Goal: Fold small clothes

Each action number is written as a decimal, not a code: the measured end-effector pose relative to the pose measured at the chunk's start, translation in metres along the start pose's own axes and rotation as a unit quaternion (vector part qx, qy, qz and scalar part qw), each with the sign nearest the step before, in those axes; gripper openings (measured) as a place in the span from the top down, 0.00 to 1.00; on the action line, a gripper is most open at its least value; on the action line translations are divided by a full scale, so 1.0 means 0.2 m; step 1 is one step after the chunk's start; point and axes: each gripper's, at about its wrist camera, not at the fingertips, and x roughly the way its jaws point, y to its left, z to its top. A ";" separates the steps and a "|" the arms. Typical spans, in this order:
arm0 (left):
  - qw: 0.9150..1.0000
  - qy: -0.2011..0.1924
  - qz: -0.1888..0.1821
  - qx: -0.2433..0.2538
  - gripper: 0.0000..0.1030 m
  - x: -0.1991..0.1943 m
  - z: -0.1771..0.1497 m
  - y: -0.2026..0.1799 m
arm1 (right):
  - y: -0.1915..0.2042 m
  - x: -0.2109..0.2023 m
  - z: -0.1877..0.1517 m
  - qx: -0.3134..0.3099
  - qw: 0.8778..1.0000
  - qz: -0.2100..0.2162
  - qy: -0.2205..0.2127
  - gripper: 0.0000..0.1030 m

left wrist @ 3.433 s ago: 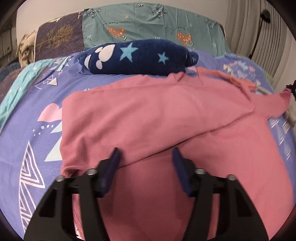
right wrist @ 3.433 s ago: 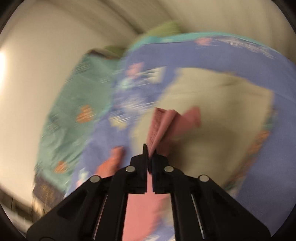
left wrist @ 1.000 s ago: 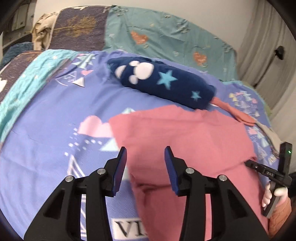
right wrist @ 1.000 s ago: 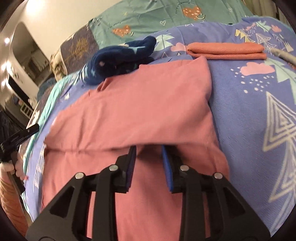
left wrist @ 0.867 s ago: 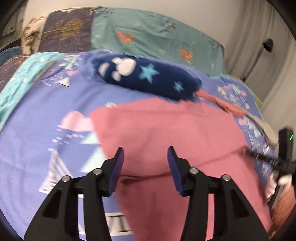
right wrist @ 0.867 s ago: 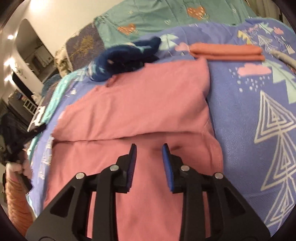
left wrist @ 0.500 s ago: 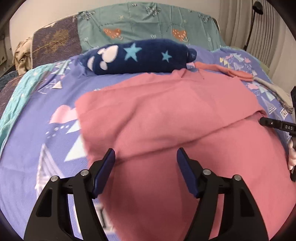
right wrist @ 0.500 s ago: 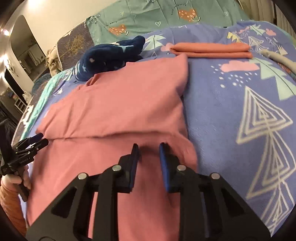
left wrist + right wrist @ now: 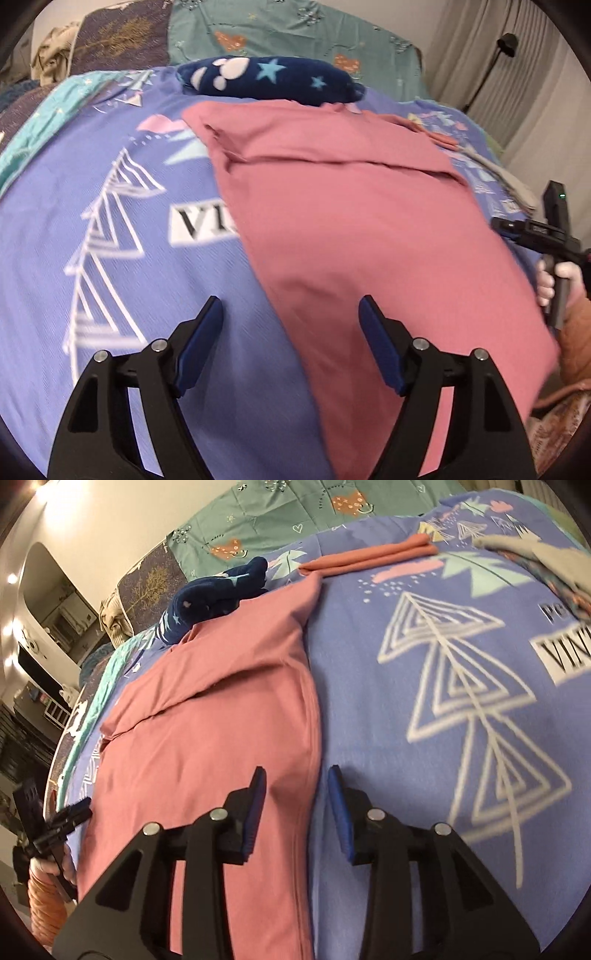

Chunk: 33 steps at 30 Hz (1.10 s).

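Straddling pink garment's [image 9: 207, 738] edge: fingers [image 9: 258, 805]

A bed spread with a purple blanket [image 9: 110, 258] printed with white triangles carries a pink garment [image 9: 351, 221], laid flat with its far end folded over. Beyond the garment lies a navy star-patterned plush [image 9: 269, 83]; a folded orange cloth [image 9: 369, 559] and a grey cloth [image 9: 535, 554] rest off to the garment's right, apart from it.

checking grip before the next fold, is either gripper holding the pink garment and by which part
Nothing is held. The left gripper and the right gripper are both opening, each straddling a side edge of the pink garment without pinching it.
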 end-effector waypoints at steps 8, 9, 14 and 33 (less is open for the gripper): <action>1.000 0.007 -0.019 -0.006 0.72 -0.13 -0.22 -0.06 | -0.06 -0.19 -0.24 0.007 0.999 0.048 0.021 0.65; 1.000 0.009 -0.026 -0.011 0.75 -0.14 -0.23 -0.05 | -0.07 -0.22 -0.27 0.009 0.998 0.055 0.024 0.65; 0.997 0.010 -0.071 -0.017 0.79 -0.25 -0.40 -0.08 | -0.13 -0.37 -0.46 0.017 0.995 0.093 0.036 0.65; 0.996 -0.009 -0.076 -0.036 0.79 -0.50 -0.62 -0.18 | -0.13 -0.63 -0.73 0.023 0.989 0.136 0.055 0.69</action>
